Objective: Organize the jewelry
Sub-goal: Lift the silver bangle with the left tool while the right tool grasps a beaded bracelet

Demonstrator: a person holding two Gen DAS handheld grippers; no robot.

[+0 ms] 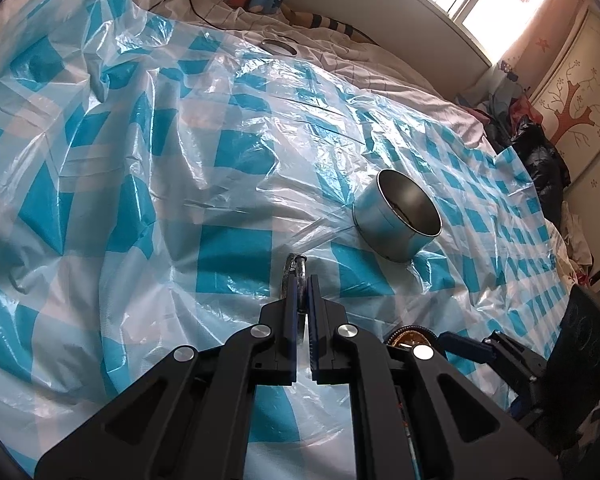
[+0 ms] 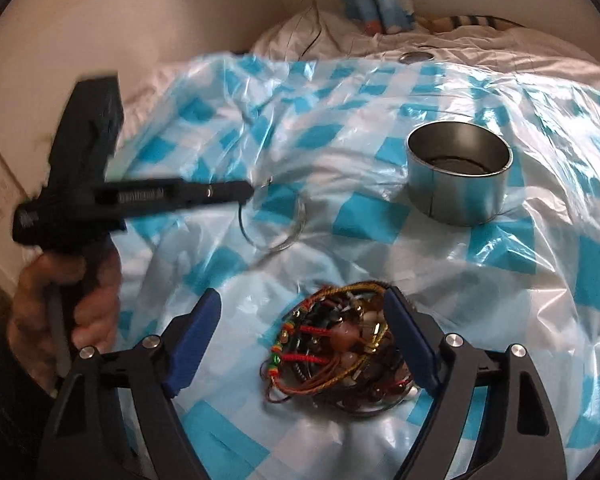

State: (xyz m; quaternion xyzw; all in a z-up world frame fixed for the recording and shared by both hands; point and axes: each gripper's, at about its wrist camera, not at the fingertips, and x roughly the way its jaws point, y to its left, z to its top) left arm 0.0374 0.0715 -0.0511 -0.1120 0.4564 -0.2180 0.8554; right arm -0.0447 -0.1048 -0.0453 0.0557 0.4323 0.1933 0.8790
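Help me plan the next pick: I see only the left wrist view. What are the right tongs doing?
Observer: The right tongs are open, with a pile of beaded bracelets between them.
Operator: And what am I holding? I see only an edge.
Observer: The left tongs pinch a thin silver bangle, a full hoop.
Operator: Is it over the tin?
Observer: No. In the right wrist view the tin stands to the hoop's right, clearly apart from it.
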